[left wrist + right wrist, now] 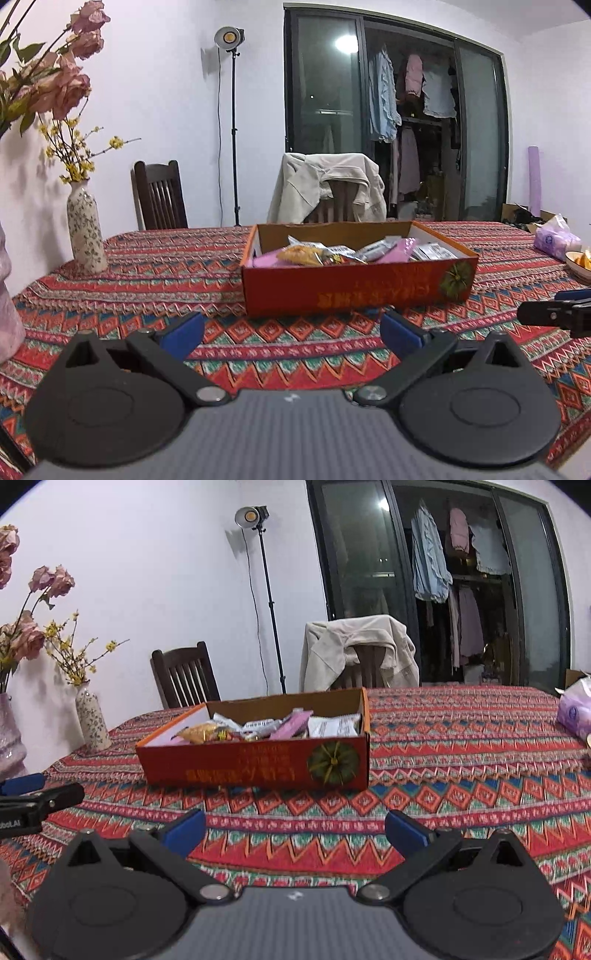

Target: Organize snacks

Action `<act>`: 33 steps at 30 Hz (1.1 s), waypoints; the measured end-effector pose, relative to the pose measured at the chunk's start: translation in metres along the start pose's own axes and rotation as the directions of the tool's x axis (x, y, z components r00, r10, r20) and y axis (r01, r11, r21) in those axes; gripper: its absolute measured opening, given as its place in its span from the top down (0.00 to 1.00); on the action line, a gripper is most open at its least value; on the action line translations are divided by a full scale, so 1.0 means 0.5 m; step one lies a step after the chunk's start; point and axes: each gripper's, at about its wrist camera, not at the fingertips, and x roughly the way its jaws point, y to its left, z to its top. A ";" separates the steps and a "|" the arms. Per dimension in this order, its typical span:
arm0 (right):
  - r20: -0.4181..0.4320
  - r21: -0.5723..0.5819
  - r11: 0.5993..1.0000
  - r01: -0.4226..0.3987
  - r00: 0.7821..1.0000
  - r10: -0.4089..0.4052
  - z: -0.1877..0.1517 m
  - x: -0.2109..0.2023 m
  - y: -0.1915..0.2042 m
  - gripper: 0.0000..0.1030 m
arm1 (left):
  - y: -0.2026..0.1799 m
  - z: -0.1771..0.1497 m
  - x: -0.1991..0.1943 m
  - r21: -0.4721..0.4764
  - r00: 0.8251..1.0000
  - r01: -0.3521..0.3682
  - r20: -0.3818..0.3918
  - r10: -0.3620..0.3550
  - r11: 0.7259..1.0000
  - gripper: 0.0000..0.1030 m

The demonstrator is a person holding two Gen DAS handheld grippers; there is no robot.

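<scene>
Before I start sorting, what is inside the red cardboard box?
The red cardboard box holds loose snack packets: white wrappers, pink ones, a yellow packet. Anything beneath them is hidden.

We take this for a home, a dining room. The tabletop [155, 280] wears a patterned red woven cloth; two dark wooden chairs [159, 195] stand at its far side, one draped with a beige jacket [325, 184]. A floral vase [85, 230] of yellow sprigs sits near the white wall, dried pink roses [62, 85] beside it. Behind sliding glass doors [325, 110] we note laundry hanging [384, 99]. A studio lamp on a stand [229, 38] stands by the wall.
</scene>
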 end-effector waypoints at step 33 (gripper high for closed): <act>-0.046 0.016 1.000 0.008 0.999 -0.007 -0.032 0.001 -0.009 0.00 | -0.012 -0.040 0.017 -0.001 0.998 0.023 -0.058 -0.023 1.000 0.00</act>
